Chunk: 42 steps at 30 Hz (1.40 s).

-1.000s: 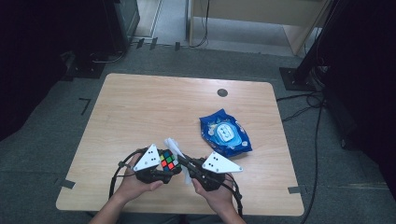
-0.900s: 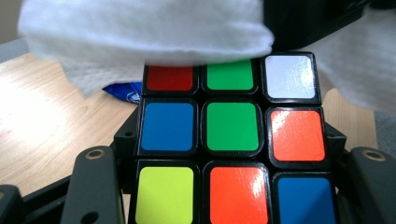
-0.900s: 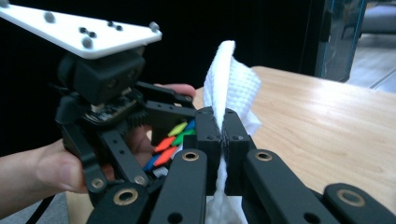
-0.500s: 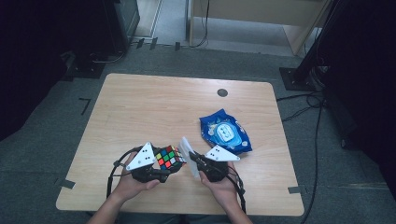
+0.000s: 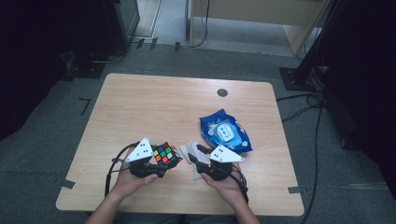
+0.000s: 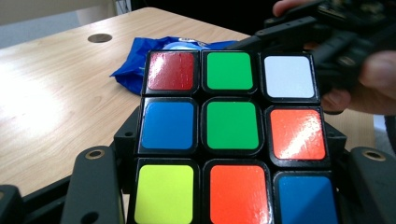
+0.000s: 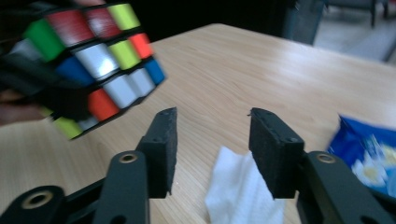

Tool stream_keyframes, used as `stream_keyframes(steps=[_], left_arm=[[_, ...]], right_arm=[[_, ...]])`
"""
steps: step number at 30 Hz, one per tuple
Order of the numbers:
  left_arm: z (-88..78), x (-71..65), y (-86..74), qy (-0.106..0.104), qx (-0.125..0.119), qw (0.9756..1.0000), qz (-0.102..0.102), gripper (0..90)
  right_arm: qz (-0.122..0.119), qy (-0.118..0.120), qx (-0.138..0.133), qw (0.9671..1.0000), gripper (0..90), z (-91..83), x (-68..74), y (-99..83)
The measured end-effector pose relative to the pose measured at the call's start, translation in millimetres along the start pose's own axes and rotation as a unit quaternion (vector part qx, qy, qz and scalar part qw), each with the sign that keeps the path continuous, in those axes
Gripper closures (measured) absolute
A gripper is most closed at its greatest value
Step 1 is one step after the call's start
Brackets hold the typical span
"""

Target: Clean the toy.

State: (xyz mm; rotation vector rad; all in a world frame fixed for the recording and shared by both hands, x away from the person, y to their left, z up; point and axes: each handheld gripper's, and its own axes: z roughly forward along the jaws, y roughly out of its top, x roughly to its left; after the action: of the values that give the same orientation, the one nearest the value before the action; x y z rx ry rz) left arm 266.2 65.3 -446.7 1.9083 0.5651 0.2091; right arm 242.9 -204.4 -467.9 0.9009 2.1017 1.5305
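Observation:
My left gripper (image 5: 161, 163) is shut on a scrambled colour cube (image 5: 164, 154), held just above the table near the front edge. The cube (image 6: 232, 126) has a green centre on the face toward the left gripper view. My right gripper (image 5: 195, 154) is just right of the cube, low over the table. Its jaws have just been opening and now stand apart with nothing pressed between them (image 7: 212, 116). A white wipe (image 7: 243, 186) lies on the wood under them, also seen as the wipe (image 5: 187, 148) from above. The cube (image 7: 93, 56) hangs to the left in the right gripper view.
A blue pack of wipes (image 5: 225, 131) lies on the wooden table (image 5: 154, 107) right of centre, close behind the right gripper. A dark round cable hole (image 5: 222, 92) sits near the far edge. Cables trail on the floor to the right.
The right gripper drew away from the cube to the right and came down. Its jaws opened, and the white wipe it held now lies on the table. The left gripper stayed put.

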Motion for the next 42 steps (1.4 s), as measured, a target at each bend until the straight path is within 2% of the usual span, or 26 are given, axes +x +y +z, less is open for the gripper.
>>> stream_keyframes(steps=[2,4,7,8,11,13,17,21,27,28,32,36,40,42], left_arm=[[-2.2,4.6,0.9,0.004,-0.002,0.9998,-0.017,33.8],[-3.8,8.6,1.6,0.003,-0.003,0.9993,-0.038,33.8],[-3.5,11.2,2.7,0.005,0.003,0.9983,-0.059,33.8],[-2.5,10.9,3.0,0.008,0.003,0.9977,-0.067,33.8],[1.2,8.1,5.0,0.013,0.008,0.9965,-0.082,33.8],[3.2,5.0,6.2,0.01,0.011,0.9961,-0.087,33.8],[6.9,-0.5,8.4,0.012,0.012,0.9954,-0.094,33.8],[8.8,-1.2,8.5,0.014,0.01,0.9942,-0.106,33.7],[10.4,-0.9,7.9,0.015,0.002,0.9915,-0.129,33.4],[10.4,-0.7,7.8,0.015,0.001,0.9913,-0.131,33.3],[9.6,0.9,7.4,0.008,-0.005,0.9908,-0.135,33.2],[7.5,3.1,7.6,-0.002,-0.012,0.9901,-0.14,33.0],[6.5,5.9,7.6,-0.014,-0.015,0.9883,-0.151,32.9],[6.8,4.9,7.0,-0.01,-0.016,0.9884,-0.151,33.1]], right_arm=[[-0.028,0.021,-0.009,0.9993,45.3,2.7,6.3,-1.6],[-0.058,0.029,-0.013,0.9978,40.3,6.6,13.1,-3.6],[-0.074,0.037,-0.02,0.9964,28.7,14.0,24.3,-5.5],[-0.081,0.039,-0.022,0.9957,27.6,16.6,28.7,-6.2],[-0.104,0.024,-0.028,0.9939,24.9,24.3,43.3,-8.1],[-0.111,0.016,-0.03,0.9932,24.0,29.1,49.9,-9.1],[-0.115,-0.01,-0.035,0.9927,24.6,35.0,56.0,-11.3],[-0.104,-0.037,-0.048,0.9927,33.4,36.1,56.6,-14.1],[-0.103,-0.042,-0.045,0.9927,34.6,36.7,56.9,-14.8],[-0.111,-0.046,-0.041,0.9919,34.8,37.1,57.8,-14.9],[-0.113,-0.047,-0.04,0.9917,34.9,36.8,58.5,-14.5],[-0.106,-0.049,-0.042,0.9923,35.0,35.0,60.3,-13.3],[-0.104,-0.043,-0.041,0.9928,34.9,33.5,59.4,-12.5],[-0.098,-0.04,-0.043,0.9935,34.8,33.8,59.0,-13.6]])
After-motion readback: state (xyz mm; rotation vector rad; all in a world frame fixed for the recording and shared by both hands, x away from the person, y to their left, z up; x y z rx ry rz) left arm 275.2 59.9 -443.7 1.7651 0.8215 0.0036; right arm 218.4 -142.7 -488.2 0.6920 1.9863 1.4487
